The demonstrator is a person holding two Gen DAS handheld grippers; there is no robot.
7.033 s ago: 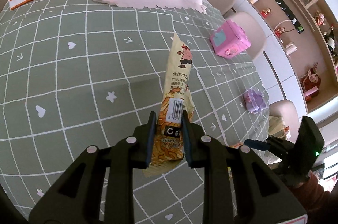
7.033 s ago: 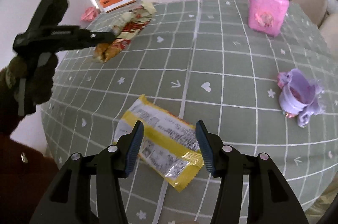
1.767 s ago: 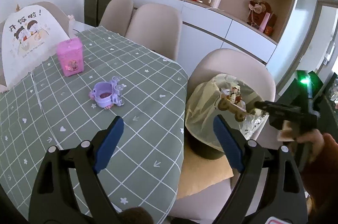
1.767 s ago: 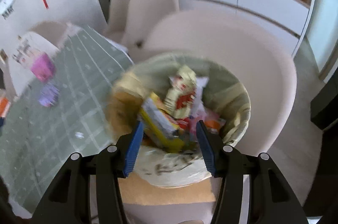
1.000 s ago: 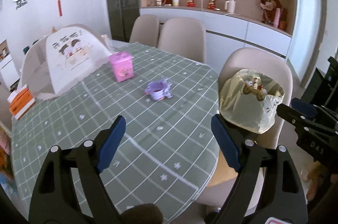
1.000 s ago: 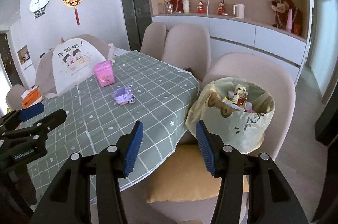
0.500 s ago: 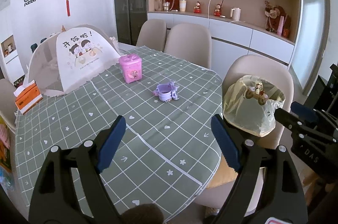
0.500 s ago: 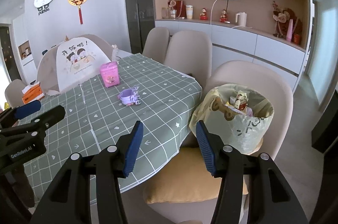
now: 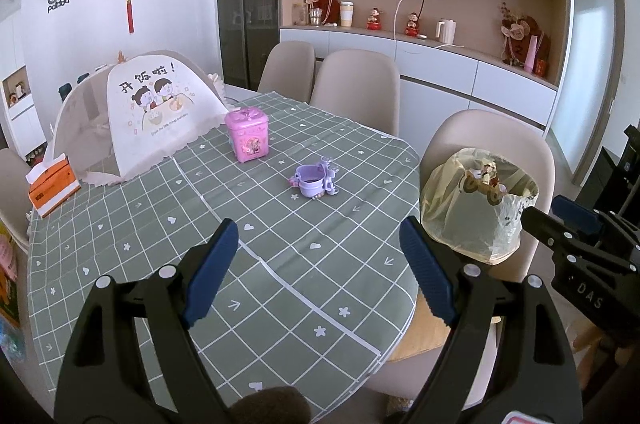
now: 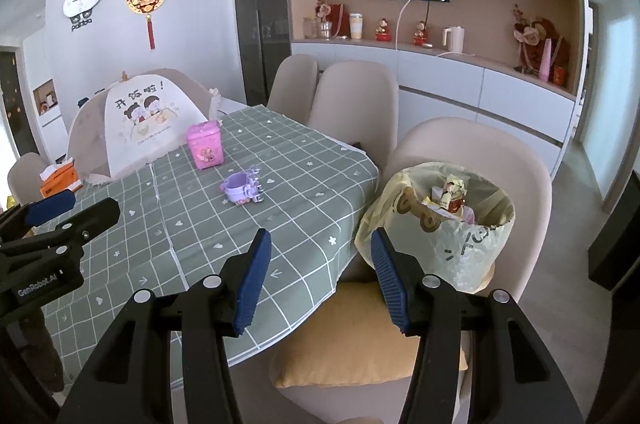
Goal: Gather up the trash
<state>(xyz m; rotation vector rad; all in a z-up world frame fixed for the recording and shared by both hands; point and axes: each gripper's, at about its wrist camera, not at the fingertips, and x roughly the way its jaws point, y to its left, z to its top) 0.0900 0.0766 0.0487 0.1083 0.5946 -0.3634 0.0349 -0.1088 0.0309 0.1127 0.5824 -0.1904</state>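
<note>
A trash bin lined with a yellowish bag (image 9: 476, 212) stands on a beige chair at the table's right end, with snack wrappers (image 10: 450, 198) inside; it also shows in the right wrist view (image 10: 440, 224). My left gripper (image 9: 318, 260) is open and empty, held back above the near table edge. My right gripper (image 10: 320, 266) is open and empty, held back from the bin, between table and chair. Each gripper shows at the edge of the other's view.
The green checked table (image 9: 248, 256) carries a pink box (image 9: 246, 138), a purple toy cup (image 9: 314, 180), a white food cover (image 9: 156, 112) and an orange tissue box (image 9: 52, 188). Beige chairs (image 9: 356, 88) stand behind. A yellow cushion (image 10: 360, 348) lies on the bin's chair.
Both grippers have drawn back and up from the bin, so more of the room and table shows. Both stay open and empty.
</note>
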